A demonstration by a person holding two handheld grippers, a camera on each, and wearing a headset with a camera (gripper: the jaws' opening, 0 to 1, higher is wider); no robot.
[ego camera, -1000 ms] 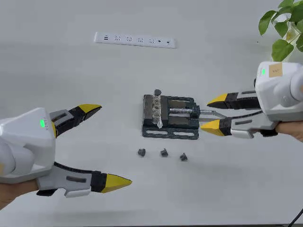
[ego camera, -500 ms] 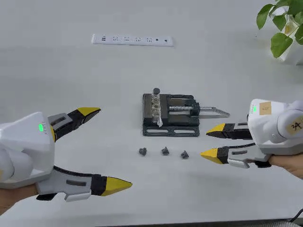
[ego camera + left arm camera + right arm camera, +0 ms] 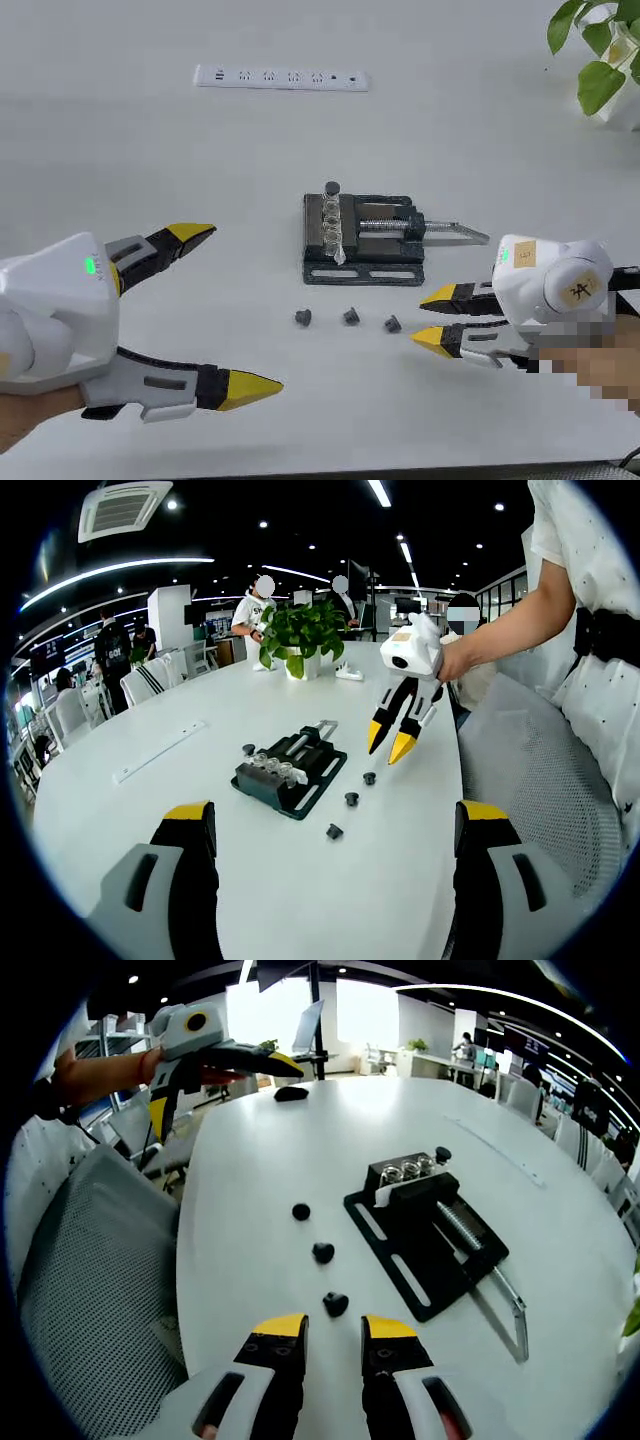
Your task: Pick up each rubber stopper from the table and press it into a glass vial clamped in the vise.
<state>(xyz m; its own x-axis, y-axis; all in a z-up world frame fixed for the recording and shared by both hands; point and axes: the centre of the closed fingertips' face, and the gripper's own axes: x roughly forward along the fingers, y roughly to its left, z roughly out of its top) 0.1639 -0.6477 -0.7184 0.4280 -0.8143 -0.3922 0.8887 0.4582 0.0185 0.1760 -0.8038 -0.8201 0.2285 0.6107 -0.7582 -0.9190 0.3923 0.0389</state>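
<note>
Spreading smooth and white, the desk (image 3: 150,150) carries a blocky black metal vise (image 3: 365,276) ahead of the right gripper (image 3: 422,318), glass vials (image 3: 332,225) clamped in it. Three small dark rubber stoppers (image 3: 351,317) lie just off that gripper's narrowly parted tips; the left gripper (image 3: 243,306) gapes wide.

Left gripper (image 3: 238,308): white housing is showing a green lamp (image 3: 90,265); grey jaws are ending in yellow tips. Right gripper (image 3: 425,318) is carrying matching colours, a tan sticker (image 3: 525,256), a round marked label (image 3: 578,292). Person is wearing a white dotted short-sleeved shirt (image 3: 575,540).
</note>
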